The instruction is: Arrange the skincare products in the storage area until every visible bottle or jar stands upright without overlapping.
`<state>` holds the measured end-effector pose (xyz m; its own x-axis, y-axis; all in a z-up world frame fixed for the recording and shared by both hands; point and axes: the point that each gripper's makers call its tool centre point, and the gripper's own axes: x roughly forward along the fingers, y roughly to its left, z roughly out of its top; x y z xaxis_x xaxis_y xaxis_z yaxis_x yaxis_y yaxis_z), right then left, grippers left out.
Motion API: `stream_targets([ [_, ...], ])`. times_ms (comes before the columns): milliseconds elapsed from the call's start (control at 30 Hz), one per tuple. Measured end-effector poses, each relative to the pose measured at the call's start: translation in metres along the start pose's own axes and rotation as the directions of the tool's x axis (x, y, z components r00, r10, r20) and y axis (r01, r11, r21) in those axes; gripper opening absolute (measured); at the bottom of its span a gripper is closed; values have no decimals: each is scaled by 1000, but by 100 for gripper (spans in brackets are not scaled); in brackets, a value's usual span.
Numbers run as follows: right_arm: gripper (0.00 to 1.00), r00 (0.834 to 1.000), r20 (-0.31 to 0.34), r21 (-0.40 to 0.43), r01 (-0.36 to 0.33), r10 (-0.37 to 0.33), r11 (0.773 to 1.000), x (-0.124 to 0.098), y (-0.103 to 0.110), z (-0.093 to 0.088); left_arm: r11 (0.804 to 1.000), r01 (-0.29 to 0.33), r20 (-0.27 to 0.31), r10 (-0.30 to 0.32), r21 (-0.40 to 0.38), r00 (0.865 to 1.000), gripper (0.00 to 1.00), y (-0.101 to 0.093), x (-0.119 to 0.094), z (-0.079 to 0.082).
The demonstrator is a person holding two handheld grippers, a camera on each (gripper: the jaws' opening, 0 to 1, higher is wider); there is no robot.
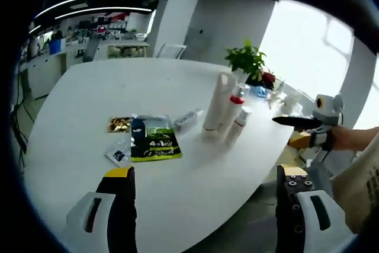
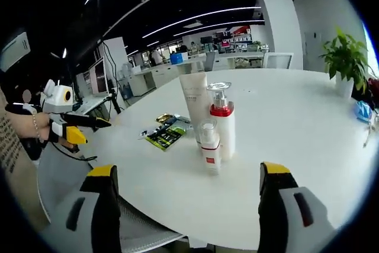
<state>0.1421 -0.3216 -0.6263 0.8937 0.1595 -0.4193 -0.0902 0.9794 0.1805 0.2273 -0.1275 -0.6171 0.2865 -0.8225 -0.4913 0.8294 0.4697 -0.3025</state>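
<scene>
The left gripper (image 1: 204, 205) hovered with its jaws spread wide and nothing between them, above the near edge of the white table (image 1: 89, 93); ahead of it and slightly to its left lay a green sachet (image 1: 154, 138) flat on the tabletop, with a small gold packet (image 1: 119, 124) and a small white packet (image 1: 120, 154) beside it; further ahead, to the right of the sachet, stood a tall white tube (image 1: 218, 102), a red-collared pump bottle (image 1: 233, 111) and a small bottle (image 1: 238, 124), grouped close together and upright; a small tube (image 1: 188, 119) lay on its side between the sachet and that group. A potted plant (image 1: 247, 62) stood beyond them at the far edge. The right gripper (image 1: 308, 124) came in from the right, held off the table's edge.

The right gripper (image 2: 186, 205) also had its jaws parted, empty, at the table's rim; straight ahead of it stood the small bottle (image 2: 209, 146), touching or just in front of the pump bottle (image 2: 222, 119), with the white tube (image 2: 194, 103) just behind; the green sachet (image 2: 167, 134) lay beyond to the left. The left gripper (image 2: 80, 127) showed at far left, off the table.
</scene>
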Motion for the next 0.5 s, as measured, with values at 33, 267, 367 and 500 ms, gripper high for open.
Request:
stream_targets([
  [33, 100, 1000, 1, 1, 1, -1, 1000, 0, -1, 0, 1000, 4, 0, -4, 0, 1000, 97, 0, 1, 1],
  [267, 100, 1000, -7, 11, 14, -14, 1000, -2, -7, -2, 998, 23, -31, -22, 56, 999, 97, 0, 14, 7],
  [367, 100, 1000, -10, 15, 22, -22, 1000, -4, -13, -4, 996, 36, -50, -32, 82, 998, 97, 2, 24, 12],
  [500, 100, 999, -9, 28, 40, -40, 999, -7, -22, -4, 991, 56, -82, -46, 120, 996, 97, 3, 37, 15],
])
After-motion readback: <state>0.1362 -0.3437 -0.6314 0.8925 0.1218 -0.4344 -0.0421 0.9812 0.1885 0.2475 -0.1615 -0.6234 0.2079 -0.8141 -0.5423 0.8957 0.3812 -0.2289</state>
